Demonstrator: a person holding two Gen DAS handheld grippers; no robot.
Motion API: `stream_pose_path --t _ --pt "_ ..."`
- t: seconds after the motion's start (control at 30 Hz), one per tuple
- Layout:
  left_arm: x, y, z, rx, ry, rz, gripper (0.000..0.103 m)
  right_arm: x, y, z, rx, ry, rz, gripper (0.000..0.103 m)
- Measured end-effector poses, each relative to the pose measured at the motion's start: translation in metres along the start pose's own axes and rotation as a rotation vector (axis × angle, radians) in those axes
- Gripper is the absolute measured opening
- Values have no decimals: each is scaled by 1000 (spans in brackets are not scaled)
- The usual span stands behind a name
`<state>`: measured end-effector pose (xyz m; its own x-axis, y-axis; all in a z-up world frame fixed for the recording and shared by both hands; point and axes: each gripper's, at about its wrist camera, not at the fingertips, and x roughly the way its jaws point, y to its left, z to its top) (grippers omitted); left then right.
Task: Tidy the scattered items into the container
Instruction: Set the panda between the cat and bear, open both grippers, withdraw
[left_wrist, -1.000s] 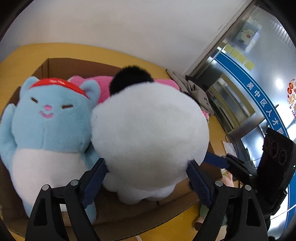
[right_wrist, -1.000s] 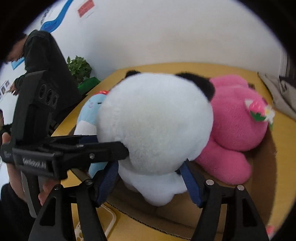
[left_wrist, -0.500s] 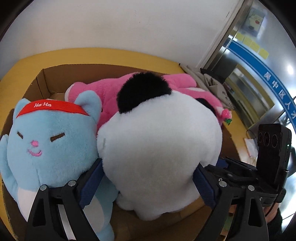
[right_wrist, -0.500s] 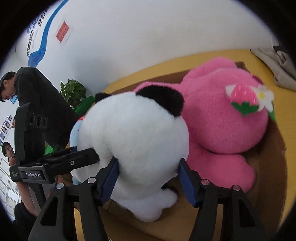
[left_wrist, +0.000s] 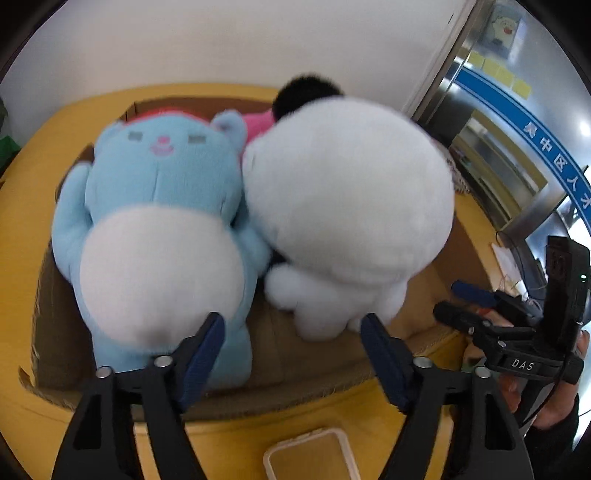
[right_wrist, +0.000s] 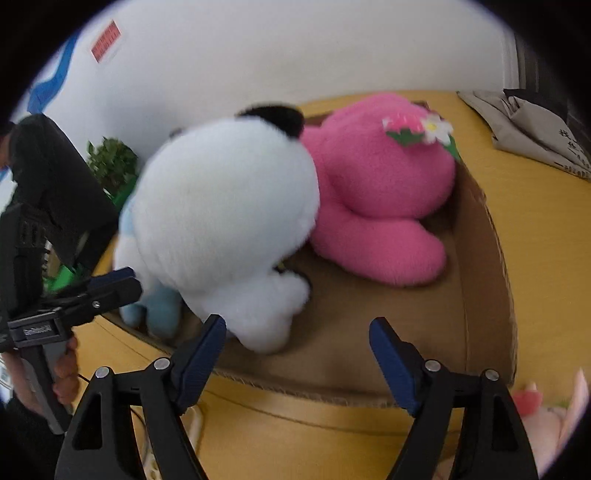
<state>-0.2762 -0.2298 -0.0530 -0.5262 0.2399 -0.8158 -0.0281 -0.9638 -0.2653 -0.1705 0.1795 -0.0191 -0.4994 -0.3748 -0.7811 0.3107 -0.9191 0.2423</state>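
- In the cardboard box, the panda toy is seen wedged btwn blue cat toy & pink toy.
- Left gripper & right gripper are held spread wide, nothing gripped.

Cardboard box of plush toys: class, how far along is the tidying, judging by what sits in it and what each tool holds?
Done: the blue cat, white panda and pink toy all sit in the box. In hand: nothing; the left tool and right tool are both open and free of the panda. Left: a pale pink plush lies outside at the right wrist view's edge; a clear case lies on the table.
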Motion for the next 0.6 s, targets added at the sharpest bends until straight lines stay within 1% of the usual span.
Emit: stream_pose_path --t 0.03,0.07,0.1,0.17,0.27,0.37,0.43,0.47,0.53,0.57,0.6 --pt "1 -4 -8 36 0 39 62 -1 10 -7 -52 -23 -76 76" --pt "-2 -8 -15 63 -10 60 62 -2 15 -11 -63 -16 -108 76" --pt "-6 -9 -19 55 -9 58 62 -5 18 -14 -47 -9 -114 77" --pt "-11 -12 -28 46 7 42 63 -10 21 -22 -47 5 -119 77" --pt "-20 -18 -47 52 6 36 63 -21 23 -40 -52 -2 -117 77" --pt "-29 -23 -64 35 0 24 65 -33 25 -56 -46 -8 -114 76" --pt "-39 -27 -74 19 -19 5 75 -42 24 -63 -32 -28 -99 78" --pt "-47 -29 -76 13 -38 6 78 -48 24 -65 -28 -46 -100 80" --pt "-66 -38 -79 1 -100 12 92 -65 26 -71 -30 -103 -105 82" --pt "-75 -43 -79 -6 -134 12 96 -73 29 -70 -37 -129 -109 83" --pt "-85 -49 -79 -12 -170 15 103 -83 31 -69 -46 -158 -115 86"
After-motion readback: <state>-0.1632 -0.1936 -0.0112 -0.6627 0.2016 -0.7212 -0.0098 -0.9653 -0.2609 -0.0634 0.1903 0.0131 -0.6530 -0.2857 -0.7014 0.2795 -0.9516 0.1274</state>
